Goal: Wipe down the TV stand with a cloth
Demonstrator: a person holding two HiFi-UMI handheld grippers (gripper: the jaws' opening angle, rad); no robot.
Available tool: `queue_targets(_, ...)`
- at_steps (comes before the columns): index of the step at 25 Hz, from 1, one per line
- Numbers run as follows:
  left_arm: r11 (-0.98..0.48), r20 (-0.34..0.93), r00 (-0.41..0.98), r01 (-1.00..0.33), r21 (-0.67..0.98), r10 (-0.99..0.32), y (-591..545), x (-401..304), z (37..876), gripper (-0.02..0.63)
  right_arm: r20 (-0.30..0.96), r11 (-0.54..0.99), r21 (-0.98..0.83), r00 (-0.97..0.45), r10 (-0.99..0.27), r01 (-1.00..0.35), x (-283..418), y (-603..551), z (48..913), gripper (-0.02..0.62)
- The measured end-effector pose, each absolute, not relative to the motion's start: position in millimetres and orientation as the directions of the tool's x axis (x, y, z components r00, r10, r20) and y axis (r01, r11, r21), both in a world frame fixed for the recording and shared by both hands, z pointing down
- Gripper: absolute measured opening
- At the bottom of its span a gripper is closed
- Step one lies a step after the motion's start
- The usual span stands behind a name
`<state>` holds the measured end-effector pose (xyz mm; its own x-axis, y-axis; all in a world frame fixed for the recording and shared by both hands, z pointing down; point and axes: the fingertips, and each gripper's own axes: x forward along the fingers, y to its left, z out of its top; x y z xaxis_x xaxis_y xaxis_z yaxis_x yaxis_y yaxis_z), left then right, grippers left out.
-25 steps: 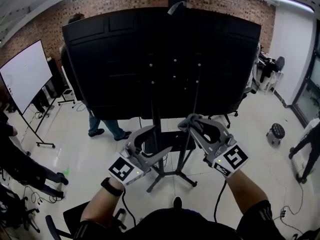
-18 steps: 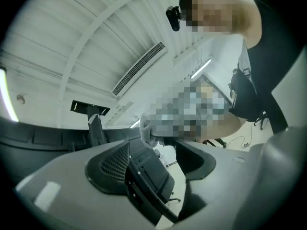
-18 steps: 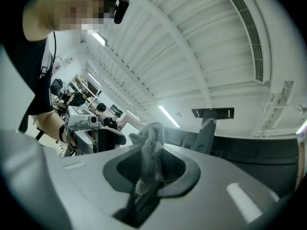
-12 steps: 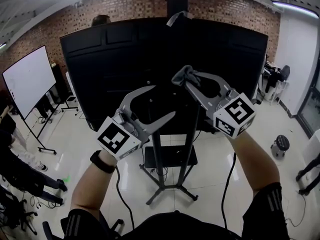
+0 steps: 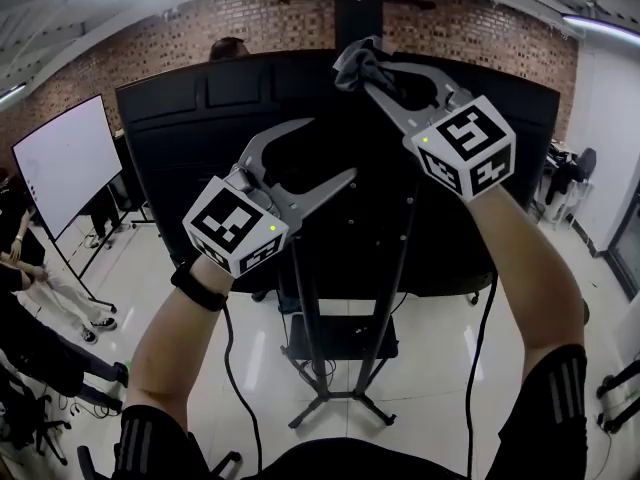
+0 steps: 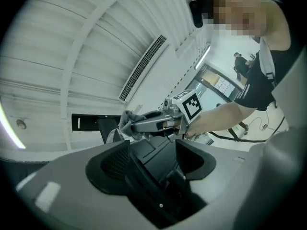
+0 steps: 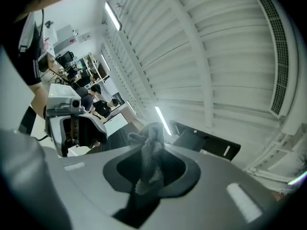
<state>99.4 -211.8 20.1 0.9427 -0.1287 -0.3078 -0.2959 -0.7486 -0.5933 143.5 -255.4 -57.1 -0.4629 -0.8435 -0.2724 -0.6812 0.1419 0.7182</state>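
Our right gripper (image 5: 365, 68) was clamped on a crumpled grey cloth (image 5: 357, 64), which bulged out past the jaw tips. The right gripper view showed only a bunched fold caught between them. Our left gripper (image 5: 330, 150) had its jaws wide apart with nothing between them, and sat lower than the right one and to its left. We held both high in front of the big black flat-panel TV (image 5: 180, 158). The cloth was near the panel's top edge, though we could not tell if it touched. The black metal TV stand (image 5: 305, 318), with upright posts, a small shelf and splayed feet, was well below on the glossy white floor (image 5: 250, 358).

We judged that the cloth could slip free under a dragging stroke, since so little of it was pinched. Bare jaw metal might then scrape the panel. A hard push that high up could also rock the stand.
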Motion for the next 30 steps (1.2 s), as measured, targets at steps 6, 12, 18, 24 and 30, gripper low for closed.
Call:
queue_targets(6, -0.736, -0.342, 0.927, -0.341, -0.584, -0.158, -244, 113, 0, 0.322, -0.294, 0.058, 0.784, -0.452, -0.842, -0.618, 152, -290, -107, 0.071)
queue_targets(12, -0.733, -0.358, 0.919, -0.358, -0.579, -0.167, -256, 118, -20, 0.322, -0.299, 0.006, 0.822, -0.440, -0.847, -0.569, 153, -312, -149, 0.069)
queue_targets(18, -0.729, -0.372, 0.911, -0.377, -0.571, -0.179, -257, 118, -30, 0.322, -0.298, -0.042, 0.844, -0.404, -0.865, -0.534, 149, -324, -171, 0.069)
queue_targets(24, -0.747, -0.377, 0.911, -0.367, -0.554, -0.168, -263, 111, -12, 0.316, -0.277, -0.056, 0.853, -0.360, -0.891, -0.519, 151, -338, -140, 0.069)
queue_targets(30, -0.770, -0.345, 0.925, -0.335, -0.543, -0.159, -261, 101, 12, 0.313, -0.221, -0.050, 0.877, -0.307, -0.926, -0.479, 147, -338, -91, 0.069)
